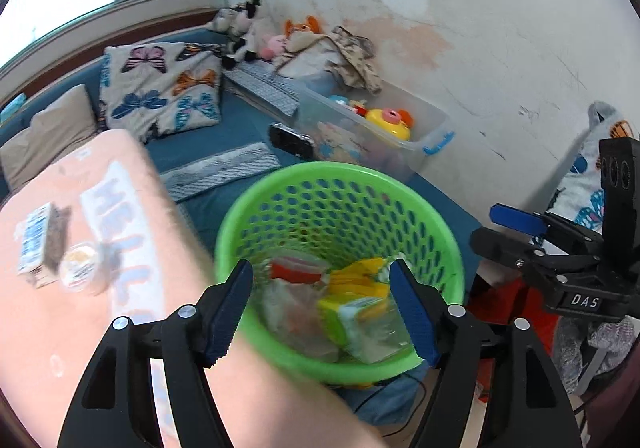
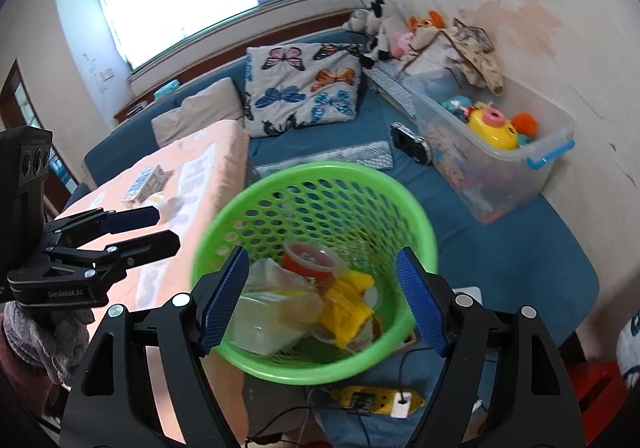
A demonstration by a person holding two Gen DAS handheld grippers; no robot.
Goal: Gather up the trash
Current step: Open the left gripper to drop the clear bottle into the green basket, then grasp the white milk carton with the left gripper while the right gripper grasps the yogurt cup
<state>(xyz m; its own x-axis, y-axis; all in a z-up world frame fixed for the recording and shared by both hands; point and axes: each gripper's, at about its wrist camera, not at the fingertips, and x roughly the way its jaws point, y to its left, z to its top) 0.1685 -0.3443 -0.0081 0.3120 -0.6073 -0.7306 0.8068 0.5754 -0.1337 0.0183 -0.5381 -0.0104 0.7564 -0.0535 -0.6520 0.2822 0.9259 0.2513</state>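
Green basket (image 1: 400, 183) sits centre frame in both wrist views, holding trash: a red cup (image 2: 310, 262), yellow wrapper (image 2: 350, 302), clear plastic. Left gripper (image 1: 322, 312) above the basket mouth, lower centre, jaws apart, nothing between the pads. Right gripper (image 2: 322, 298) likewise, jaws wide, empty. Small carton (image 1: 40, 244) and a round lidded tub (image 1: 82, 262) lie on the pink table (image 1: 52, 328), left of frame.

Left tool (image 1: 320, 308) open over the green basket (image 1: 240, 215)

Wrappers and a red cup (image 1: 296, 268) lie inside (blurred); a small carton (image 1: 38, 244) and a lidded cup (image 1: 82, 266) sit on the pink-covered counter (image 1: 60, 328); the right tool (image 1: 520, 224) is alongside.
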